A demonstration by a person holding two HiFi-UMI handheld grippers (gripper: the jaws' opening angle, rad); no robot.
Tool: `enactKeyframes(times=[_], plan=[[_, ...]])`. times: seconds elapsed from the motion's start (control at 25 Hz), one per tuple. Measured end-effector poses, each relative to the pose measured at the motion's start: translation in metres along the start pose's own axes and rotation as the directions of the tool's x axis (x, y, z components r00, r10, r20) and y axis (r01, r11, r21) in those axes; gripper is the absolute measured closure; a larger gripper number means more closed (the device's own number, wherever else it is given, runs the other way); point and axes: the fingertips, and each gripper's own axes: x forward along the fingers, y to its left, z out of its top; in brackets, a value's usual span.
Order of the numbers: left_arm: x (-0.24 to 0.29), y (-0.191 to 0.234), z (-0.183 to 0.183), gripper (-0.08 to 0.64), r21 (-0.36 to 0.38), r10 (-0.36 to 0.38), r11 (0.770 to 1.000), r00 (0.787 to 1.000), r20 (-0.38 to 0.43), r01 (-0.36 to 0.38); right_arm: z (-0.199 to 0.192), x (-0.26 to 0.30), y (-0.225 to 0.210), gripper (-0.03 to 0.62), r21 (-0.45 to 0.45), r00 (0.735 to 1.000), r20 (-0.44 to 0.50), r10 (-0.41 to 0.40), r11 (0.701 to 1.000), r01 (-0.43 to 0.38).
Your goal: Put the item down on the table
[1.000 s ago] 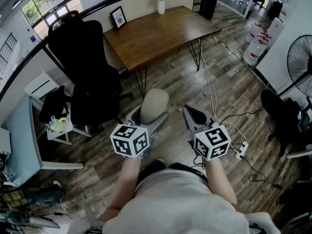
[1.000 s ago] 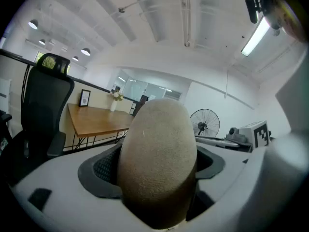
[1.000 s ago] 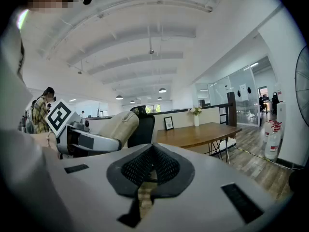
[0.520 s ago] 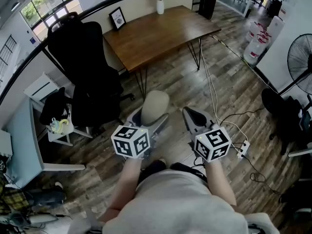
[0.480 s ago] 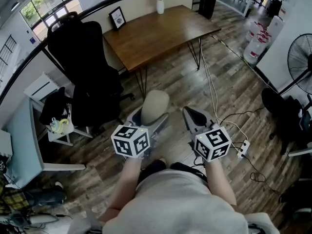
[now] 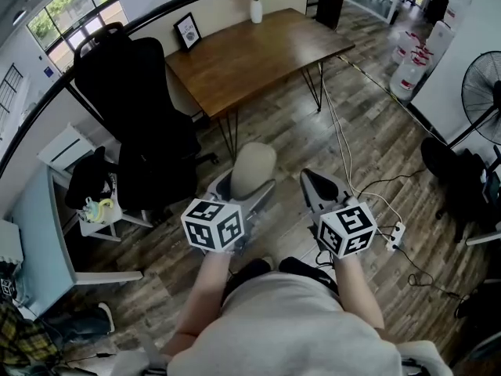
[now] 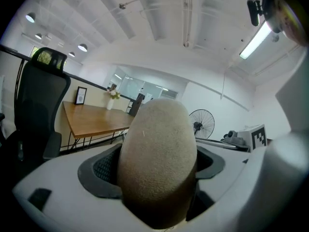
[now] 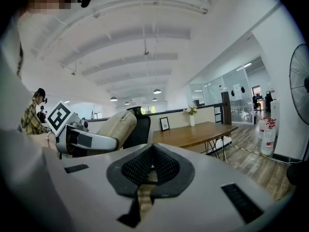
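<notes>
A beige, egg-shaped soft item [image 6: 252, 167] stands upright between the jaws of my left gripper [image 6: 244, 182], which is shut on it at waist height above the wooden floor. In the left gripper view the item [image 7: 157, 158] fills the middle, with the dark pads pressing on both of its sides. My right gripper [image 6: 315, 182] hangs beside it to the right, jaws shut and empty [image 8: 148, 167]; it sees the held item [image 8: 116, 124] at its left. The brown wooden table [image 6: 258, 53] stands well ahead, apart from both grippers.
A black office chair [image 6: 133, 100] stands left of the table. A vase with flowers [image 6: 258, 6] and a picture frame [image 6: 189, 28] are on the table's far edge. Cables and a power strip [image 6: 394, 237] lie on the floor at right, near a fan [image 6: 481, 92].
Both grippers and the held item have shifted very slightly to the right in the head view. The grip on the item is unchanged.
</notes>
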Motion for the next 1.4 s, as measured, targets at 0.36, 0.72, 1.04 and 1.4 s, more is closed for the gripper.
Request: enactKeyframes(times=[0.36,0.72,1.04,1.4], plan=[[-0.004,0.027,-0.011,0.129,-0.007,-0.024,1.0,0.999,-0.039,0.024,-0.016,0.018,0.01,0.583,0.028,0.999,-0.027,-0.029,0.999,0.029],[0.025,0.058,-0.009,0.129,-0.035,0.003,0.999,0.998,-0.055,-0.005,-0.019,0.053,-0.023,0.583,0.048,0.999,-0.029,-0.03,0.998,0.031],[0.096,0.086,0.028,0.129,-0.046,0.022,0.999,1.0,-0.019,-0.022,0.005,0.115,-0.084,0.583,0.04,1.0,0.0,0.025,0.999,-0.025],[0.182,0.118,0.091,0.129,-0.028,0.066,0.997,0.997,0.027,-0.066,0.04,0.185,-0.166,0.583,0.033,0.997,0.017,0.072,0.997,-0.072]])
